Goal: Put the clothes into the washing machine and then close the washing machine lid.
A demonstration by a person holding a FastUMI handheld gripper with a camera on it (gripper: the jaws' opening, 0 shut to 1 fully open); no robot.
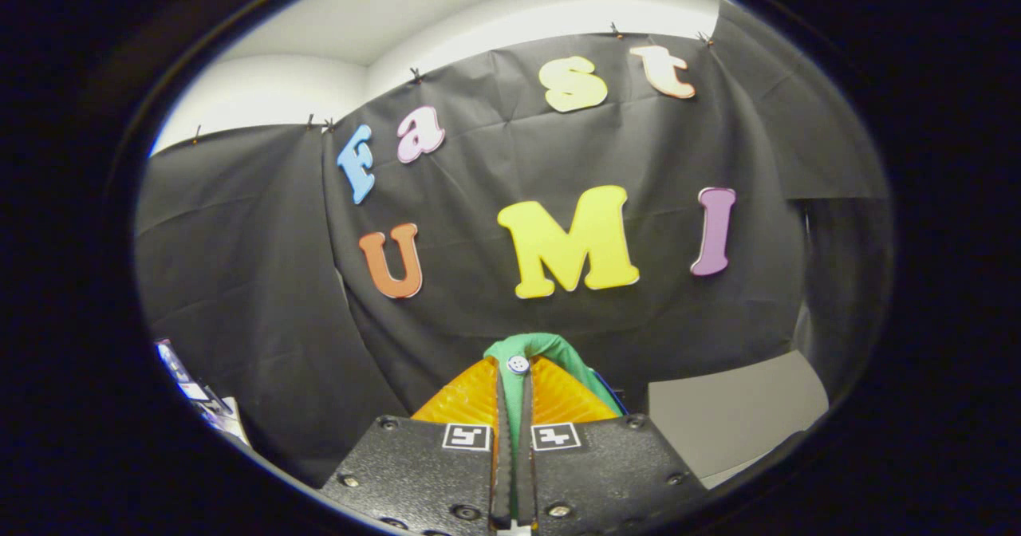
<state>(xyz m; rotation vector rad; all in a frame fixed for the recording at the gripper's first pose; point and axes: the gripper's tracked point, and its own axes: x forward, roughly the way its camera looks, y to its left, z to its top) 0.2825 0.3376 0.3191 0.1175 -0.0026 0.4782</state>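
Gripper view is showing your gripper (pixel 513 408) pinching a green garment (pixel 550 352): both fingers are pressed together on the fabric, and a fold with a pale button (pixel 518 364) is poking up just past the tips. So the clothes are already in your grip, not lying somewhere ahead. The cloth is running along the line of the fingers and spilling off to the right side of them.

What you're needing next is the washing machine, and I can't tell which way it's lying from here. You're pointing up and out at the booth's black wall (pixel 239 281), well apart from the tips. A pale grey flat surface (pixel 734 408) is sitting lower and to the right, beyond the fingers, maybe a tabletop or panel. Some printed packaging (pixel 199 396) is peeking in at the far left. You're probably needing to tilt down.
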